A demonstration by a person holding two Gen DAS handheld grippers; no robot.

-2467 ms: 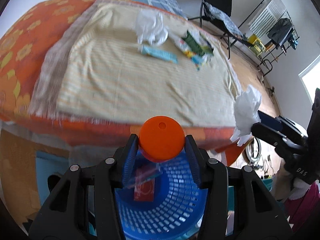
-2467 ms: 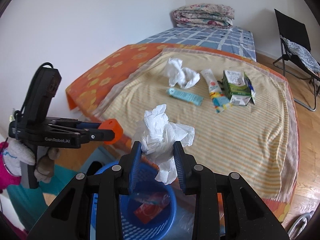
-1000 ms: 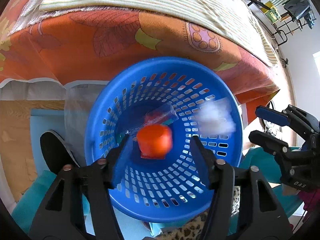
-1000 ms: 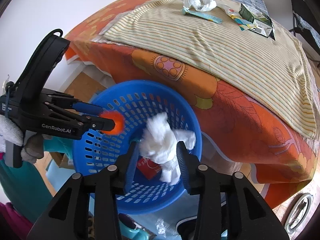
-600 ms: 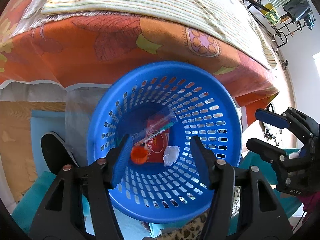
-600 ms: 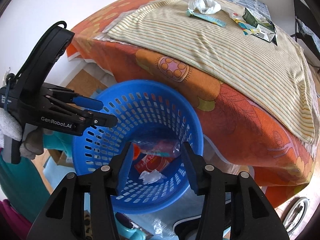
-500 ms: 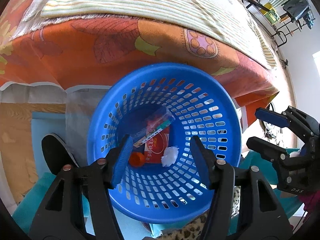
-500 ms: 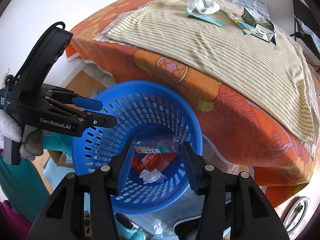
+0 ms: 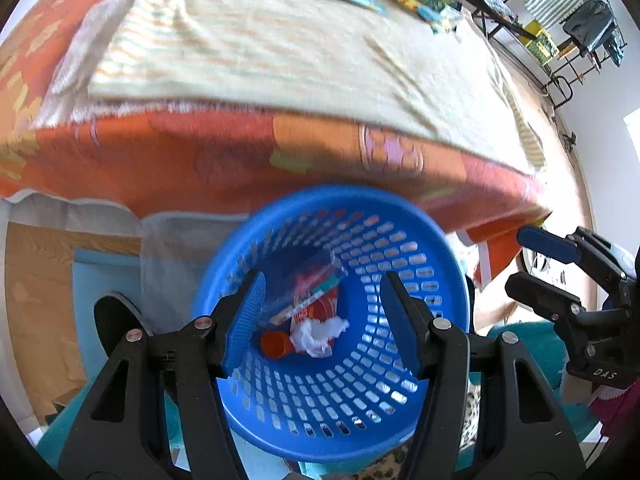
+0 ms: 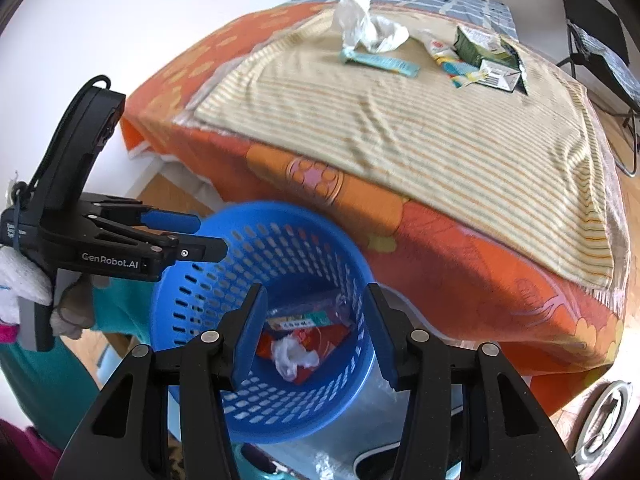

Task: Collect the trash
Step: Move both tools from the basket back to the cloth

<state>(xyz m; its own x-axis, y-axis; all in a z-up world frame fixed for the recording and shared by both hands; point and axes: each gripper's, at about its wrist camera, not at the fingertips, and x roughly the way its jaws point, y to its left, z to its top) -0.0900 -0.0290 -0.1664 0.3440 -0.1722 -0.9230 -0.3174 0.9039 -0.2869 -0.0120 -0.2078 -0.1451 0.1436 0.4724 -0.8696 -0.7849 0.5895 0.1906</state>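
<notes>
A blue slotted basket (image 9: 400,264) (image 10: 320,236) stands on the floor beside the bed. In it lie an orange cap (image 9: 274,345), a crumpled white tissue (image 9: 318,330) (image 10: 292,354), a red wrapper (image 10: 320,336) and a clear packet (image 9: 308,286). My left gripper (image 9: 322,300) (image 10: 200,236) is open and empty above the basket. My right gripper (image 10: 316,320) (image 9: 532,256) is open and empty above the basket. On the striped blanket (image 10: 400,120) at the far end lie a white plastic bag (image 10: 366,26), a teal wrapper (image 10: 382,62), a tube (image 10: 442,54) and green cartons (image 10: 486,56).
The bed has an orange flowered cover (image 10: 460,240) that hangs over its side next to the basket. A black folding chair (image 10: 596,40) stands at the far right. A clothes rack (image 9: 576,28) stands beyond the bed. A dark slipper (image 9: 116,320) lies on the floor left of the basket.
Both grippers opened over the basket; the orange cap and the tissue fell in. Since then both views have tilted up and show more of the bed.
</notes>
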